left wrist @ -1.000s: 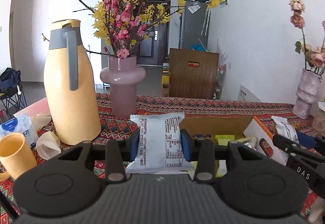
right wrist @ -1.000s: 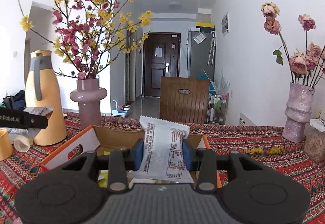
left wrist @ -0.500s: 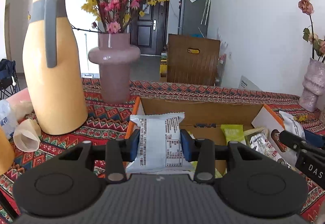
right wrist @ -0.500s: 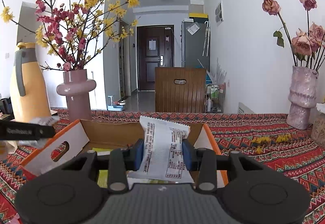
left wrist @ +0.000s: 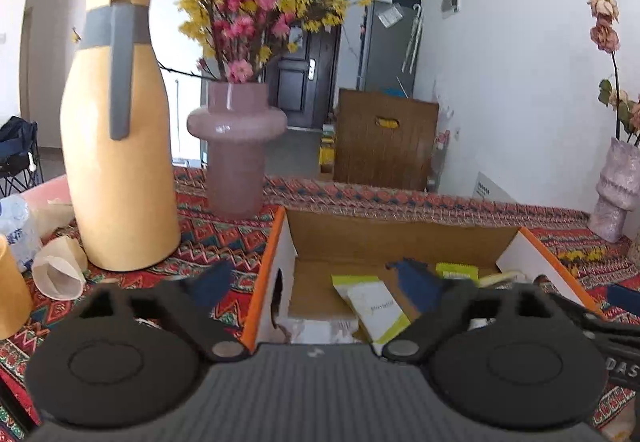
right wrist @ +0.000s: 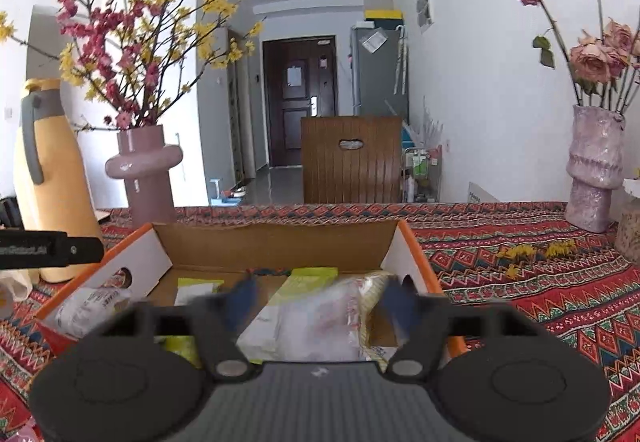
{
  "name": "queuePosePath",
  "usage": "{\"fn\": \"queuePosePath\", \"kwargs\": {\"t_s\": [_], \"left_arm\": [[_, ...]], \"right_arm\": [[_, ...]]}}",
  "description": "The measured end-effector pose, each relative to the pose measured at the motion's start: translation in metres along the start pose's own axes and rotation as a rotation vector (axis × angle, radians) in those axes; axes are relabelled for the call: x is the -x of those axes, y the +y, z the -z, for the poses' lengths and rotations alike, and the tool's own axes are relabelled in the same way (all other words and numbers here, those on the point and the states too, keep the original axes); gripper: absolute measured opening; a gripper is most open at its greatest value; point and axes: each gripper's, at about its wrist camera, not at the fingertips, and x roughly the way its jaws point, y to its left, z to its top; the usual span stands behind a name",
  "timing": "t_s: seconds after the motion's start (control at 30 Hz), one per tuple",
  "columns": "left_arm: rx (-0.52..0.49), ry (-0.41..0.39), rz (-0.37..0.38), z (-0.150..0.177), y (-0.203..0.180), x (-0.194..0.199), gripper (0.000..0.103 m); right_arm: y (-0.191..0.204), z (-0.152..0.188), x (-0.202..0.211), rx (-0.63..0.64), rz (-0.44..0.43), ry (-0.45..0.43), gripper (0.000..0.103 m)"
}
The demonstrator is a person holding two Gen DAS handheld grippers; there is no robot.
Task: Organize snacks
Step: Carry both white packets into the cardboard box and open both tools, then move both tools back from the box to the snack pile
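Below the just-opened right tool (right wrist: 320, 302), a snack packet (right wrist: 316, 322) lies in the box (right wrist: 276, 242).

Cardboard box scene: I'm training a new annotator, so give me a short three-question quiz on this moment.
1. True or false: the left gripper has a snack packet clamped between its pads.
2. Multiple choice: the right gripper hangs over A) the yellow jug, B) the cardboard box, C) the pink vase.
3. Fill in: the box stands on a patterned ____ tablecloth.

Key: 1 false, both grippers' jaws have just been opening and stand wide, with nothing pressed between the pads; snack packets lie in the box below. 2 B. 3 red.
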Motion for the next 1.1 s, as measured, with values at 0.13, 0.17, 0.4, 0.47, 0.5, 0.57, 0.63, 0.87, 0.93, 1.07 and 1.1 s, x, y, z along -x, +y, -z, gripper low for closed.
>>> {"fn": "queuePosePath", "kwargs": {"t_s": [0.13,0.17,0.4,0.47,0.5,0.57,0.63,0.87,0.93,1.07,1.1], "left_arm": [[0.002,-0.026,-0.002,0.0,-0.001,0.007,0.103],[0.0,-0.028,-0.004,0.0,-0.001,0.007,0.103],[-0.003,-0.035,-0.005,-0.001,-0.002,0.011,0.103],[-0.001,-0.047,-0.018,-0.003,-0.001,0.015,0.103],[0.001,-0.055,-0.019,-0.003,-0.001,0.018,0.103],[0.009,-0.068,-0.011,-0.005,-0.001,0.025,0.103],[0.009,-0.086,-0.017,-0.008,-0.002,0.033,0.103],[0.005,-0.097,-0.021,-0.01,0.001,0.059,0.103],[0.0,-0.099,-0.019,-0.009,0.002,0.068,0.103],[-0.017,-0.096,-0.013,-0.005,0.005,0.084,0.103],[-0.018,-0.095,-0.009,-0.003,0.006,0.09,0.103]], "right_arm": [[-0.005,0.0,0.004,-0.031,0.012,-0.018,0.103],[-0.005,0.0,0.004,-0.035,0.013,-0.019,0.103],[-0.005,0.001,0.006,-0.033,0.013,-0.027,0.103],[-0.004,0.001,0.008,-0.031,0.014,-0.032,0.103],[-0.005,0.001,0.008,-0.031,0.014,-0.035,0.103],[-0.005,0.0,0.009,-0.032,0.014,-0.04,0.103],[-0.006,-0.001,0.011,-0.033,0.011,-0.047,0.103],[-0.007,-0.012,0.03,-0.045,0.001,-0.091,0.103],[-0.006,-0.015,0.039,-0.044,-0.005,-0.106,0.103],[-0.003,-0.014,0.062,-0.034,-0.027,-0.125,0.103],[-0.003,-0.013,0.068,-0.032,-0.031,-0.128,0.103]]}}
